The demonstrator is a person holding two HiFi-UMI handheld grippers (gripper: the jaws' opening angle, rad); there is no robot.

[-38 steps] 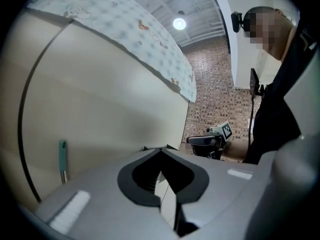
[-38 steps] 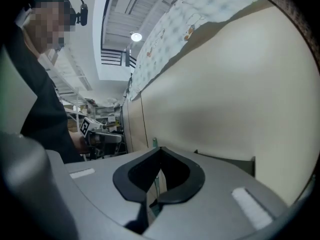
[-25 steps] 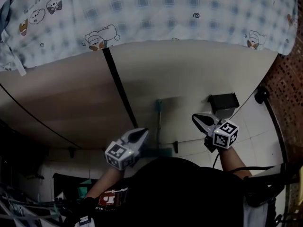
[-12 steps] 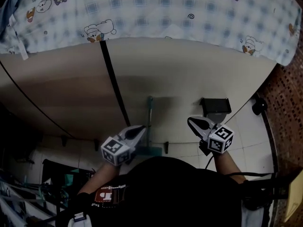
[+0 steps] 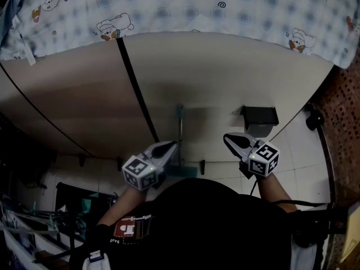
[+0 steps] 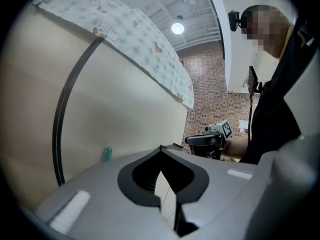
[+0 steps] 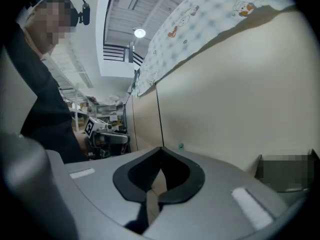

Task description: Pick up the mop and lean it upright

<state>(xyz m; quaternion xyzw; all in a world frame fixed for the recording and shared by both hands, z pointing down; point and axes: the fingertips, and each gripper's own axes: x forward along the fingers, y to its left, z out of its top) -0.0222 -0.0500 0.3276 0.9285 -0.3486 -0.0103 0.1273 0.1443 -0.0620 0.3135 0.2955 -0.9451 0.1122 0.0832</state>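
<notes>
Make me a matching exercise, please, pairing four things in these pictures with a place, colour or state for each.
Things:
1. mop
2. dark box
3. cartoon-print cloth
4. left gripper

Descriptions:
A. shut, with nothing between its jaws
B. draped over the top of the beige wall
C. teal, standing upright against the wall
D. against the wall, just ahead of the right gripper

Pairs: 1-C, 2-D, 3-B, 4-A
</notes>
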